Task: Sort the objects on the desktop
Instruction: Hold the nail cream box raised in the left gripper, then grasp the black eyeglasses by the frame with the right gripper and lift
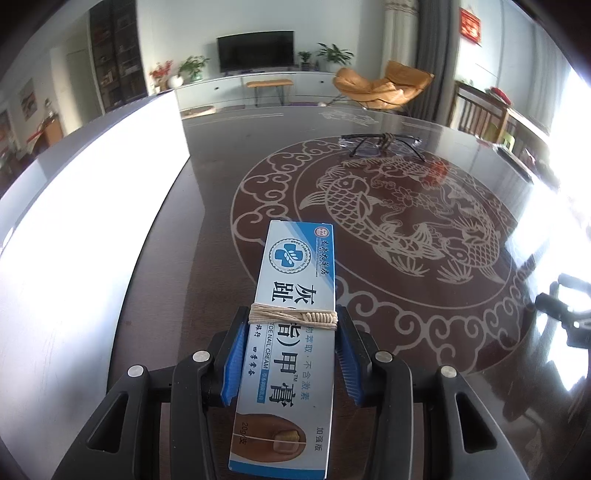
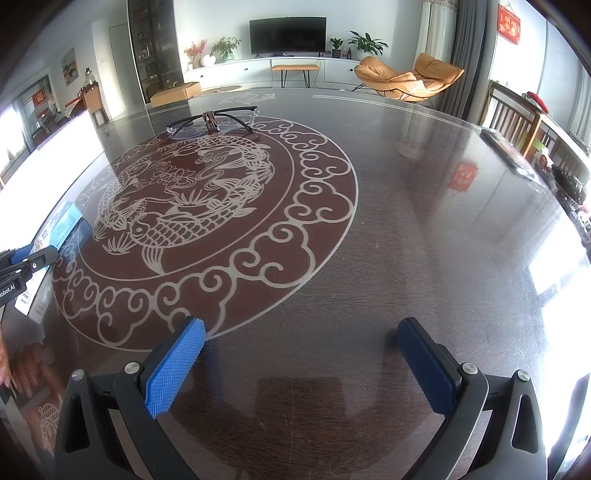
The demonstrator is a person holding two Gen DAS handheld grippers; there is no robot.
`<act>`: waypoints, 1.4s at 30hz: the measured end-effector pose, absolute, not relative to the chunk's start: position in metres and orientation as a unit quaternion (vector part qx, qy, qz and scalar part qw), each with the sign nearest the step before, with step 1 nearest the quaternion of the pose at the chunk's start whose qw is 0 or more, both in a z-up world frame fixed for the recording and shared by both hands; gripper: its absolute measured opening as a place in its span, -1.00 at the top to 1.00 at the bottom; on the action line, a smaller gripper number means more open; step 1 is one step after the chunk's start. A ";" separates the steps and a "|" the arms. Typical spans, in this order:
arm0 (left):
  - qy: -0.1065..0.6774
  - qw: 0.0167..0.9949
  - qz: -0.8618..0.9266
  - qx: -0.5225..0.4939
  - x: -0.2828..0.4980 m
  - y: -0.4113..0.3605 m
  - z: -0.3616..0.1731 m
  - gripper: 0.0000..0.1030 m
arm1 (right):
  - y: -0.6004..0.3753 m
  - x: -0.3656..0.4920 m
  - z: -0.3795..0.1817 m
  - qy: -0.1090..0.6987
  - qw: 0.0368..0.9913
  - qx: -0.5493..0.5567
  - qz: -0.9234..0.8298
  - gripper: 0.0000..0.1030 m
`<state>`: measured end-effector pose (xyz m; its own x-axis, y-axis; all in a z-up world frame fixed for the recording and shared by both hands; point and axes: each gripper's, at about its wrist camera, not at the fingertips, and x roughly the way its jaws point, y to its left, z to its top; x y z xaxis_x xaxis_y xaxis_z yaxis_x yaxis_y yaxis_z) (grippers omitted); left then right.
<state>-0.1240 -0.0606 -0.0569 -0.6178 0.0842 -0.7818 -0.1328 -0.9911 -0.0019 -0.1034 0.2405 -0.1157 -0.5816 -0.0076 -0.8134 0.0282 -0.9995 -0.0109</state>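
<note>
While we look across the dark, glossy wooden surface (image 2: 424, 258) with its pale inlaid ring of fish and cloud scrolls (image 2: 207, 206), we see a living room beyond: a black flat television (image 2: 287, 36) on a long white cabinet (image 2: 280, 72), potted green plants (image 2: 367, 42) beside it, and a tan leather lounge chair (image 2: 410, 79) near grey curtains. A bright white panel (image 1: 85, 206) runs along the surface's left side.

Our left gripper (image 1: 293, 325) has its blue-padded fingers (image 1: 236, 354) pinching a long white-and-blue nail cream box (image 1: 291, 332), bound with a band of beige string (image 1: 291, 315), by its two long sides; the box points out over the edge of the inlaid ring. Our right gripper (image 2: 299, 363) has its fingers spread wide with only bare surface between them.

A pair of dark-framed glasses (image 2: 212, 120) lies at the far rim of the ring, well apart from both grippers.
</note>
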 end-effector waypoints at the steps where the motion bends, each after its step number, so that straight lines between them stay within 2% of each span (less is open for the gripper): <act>1: 0.031 0.054 0.899 -0.433 -0.123 -0.059 -0.057 0.13 | 0.240 -0.104 -0.116 0.011 0.010 0.457 -0.889 -1.00; 20: 0.026 0.054 0.900 -0.432 -0.126 -0.061 -0.057 0.14 | 0.240 -0.104 -0.116 0.012 0.011 0.457 -0.889 -1.00; 22: 0.026 0.054 0.900 -0.432 -0.127 -0.062 -0.057 0.14 | 0.237 -0.114 -0.117 0.014 0.031 0.461 -0.887 -1.00; 24: 0.026 0.054 0.900 -0.432 -0.127 -0.062 -0.057 0.14 | 0.239 -0.126 -0.109 0.003 0.095 0.443 -0.891 -1.00; 28: 0.027 0.054 0.900 -0.432 -0.127 -0.062 -0.057 0.13 | 0.213 -0.176 -0.076 0.100 0.160 0.403 -0.895 -1.00; 30: 0.026 0.054 0.900 -0.432 -0.126 -0.061 -0.057 0.13 | 0.181 -0.214 -0.064 0.180 0.203 0.404 -0.874 -1.00; 36: 0.024 0.054 0.900 -0.432 -0.126 -0.062 -0.057 0.13 | 0.113 -0.295 -0.067 0.349 0.250 0.403 -0.808 -1.00; 39: 0.024 0.054 0.900 -0.432 -0.126 -0.062 -0.056 0.14 | 0.094 -0.323 -0.082 0.396 0.234 0.414 -0.785 -0.99; 42: 0.020 0.056 0.900 -0.432 -0.126 -0.064 -0.057 0.14 | 0.083 -0.341 -0.084 0.387 0.236 0.409 -0.792 -0.98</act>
<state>-0.1256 -0.0640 -0.0566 -0.6200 0.0835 -0.7801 -0.1186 -0.9929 -0.0121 -0.3410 0.0825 -0.0839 -0.5533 -0.0569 -0.8310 0.6908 -0.5888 -0.4197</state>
